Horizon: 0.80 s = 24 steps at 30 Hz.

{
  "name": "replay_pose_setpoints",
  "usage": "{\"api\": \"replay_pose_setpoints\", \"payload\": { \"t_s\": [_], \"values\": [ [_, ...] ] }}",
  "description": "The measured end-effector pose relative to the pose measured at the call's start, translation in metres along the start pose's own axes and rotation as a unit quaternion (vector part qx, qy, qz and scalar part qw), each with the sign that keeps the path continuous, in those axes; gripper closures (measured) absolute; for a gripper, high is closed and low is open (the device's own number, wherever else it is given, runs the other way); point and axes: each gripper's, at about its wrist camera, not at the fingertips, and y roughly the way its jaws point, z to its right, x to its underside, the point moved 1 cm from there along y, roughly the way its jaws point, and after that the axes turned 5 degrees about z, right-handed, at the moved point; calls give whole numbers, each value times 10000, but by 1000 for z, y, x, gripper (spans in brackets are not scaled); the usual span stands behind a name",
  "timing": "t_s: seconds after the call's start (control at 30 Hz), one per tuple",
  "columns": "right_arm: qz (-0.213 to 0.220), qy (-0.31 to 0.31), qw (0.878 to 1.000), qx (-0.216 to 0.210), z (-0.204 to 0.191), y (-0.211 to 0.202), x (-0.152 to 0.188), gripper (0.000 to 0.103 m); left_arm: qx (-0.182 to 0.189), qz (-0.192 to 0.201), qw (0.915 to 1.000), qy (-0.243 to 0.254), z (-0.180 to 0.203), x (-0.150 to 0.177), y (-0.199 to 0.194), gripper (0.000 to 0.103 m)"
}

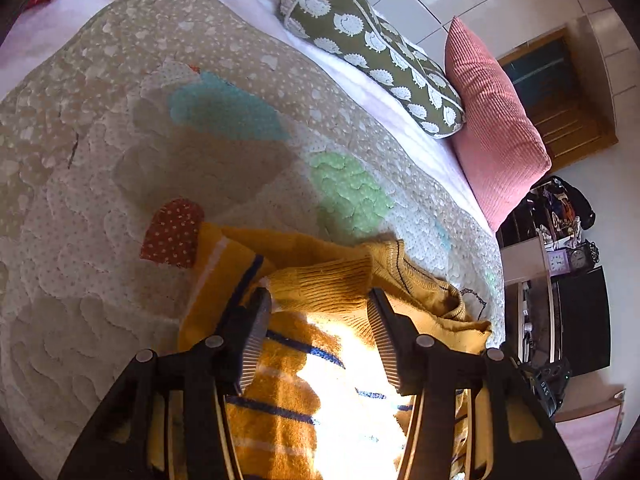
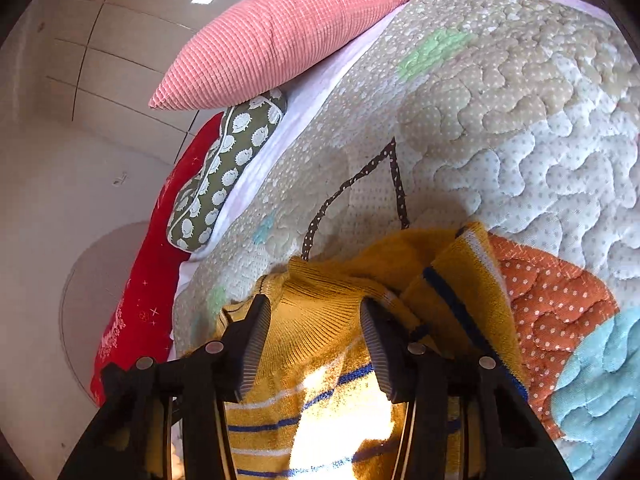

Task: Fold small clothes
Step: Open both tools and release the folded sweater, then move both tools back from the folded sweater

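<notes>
One mustard striped sweater (image 1: 304, 364) lies bunched on the quilt (image 1: 120, 160), directly under both grippers. Left gripper (image 1: 318, 300) and right gripper (image 2: 316, 308) each stand with jaws apart, ribbed knit between the pads; whether they pinch it I cannot tell. Ahead lie three cushions: pink (image 1: 496, 120), green hedgehog-print (image 1: 372, 48), red (image 2: 148, 280). Open quilt stretches ahead of the left gripper; the bed edge runs close to its right.
</notes>
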Motion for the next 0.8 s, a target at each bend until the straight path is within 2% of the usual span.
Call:
{"api": "replay_pose_setpoints", "payload": {
  "t_s": [0.13,0.23,0.33,0.37,0.4,0.47,0.5,0.67,0.8],
  "values": [
    [56,-634,9980,-5,-20,-52,13,48,-321,96,9991,267,2,1,-31,53],
    [-86,-981,9951,-13,-24,-94,44,46,-597,111,9965,579,-1,18,-57,53],
    [-307,-702,9965,-324,-10,-120,66,42,-607,2,9958,682,-10,44,-78,52],
    [-285,-475,9983,-191,-1,-122,64,42,-677,-43,9959,594,-15,50,-83,52],
    [-274,-110,9996,-29,11,-123,60,41,-688,-66,9967,416,-23,57,-90,52],
    [-443,757,9957,-296,31,-125,61,40,-560,-105,9983,157,-33,73,-104,52],
    [-371,946,9940,-411,32,-133,66,40,-545,-82,9983,176,-34,84,-113,52],
    [-297,83,9976,-622,-3,-168,121,40,-729,-105,9968,322,-44,148,-144,51],
    [-369,-36,9966,-734,-1,-183,171,40,-705,-39,9972,228,-48,198,-160,51]
  ]
}}
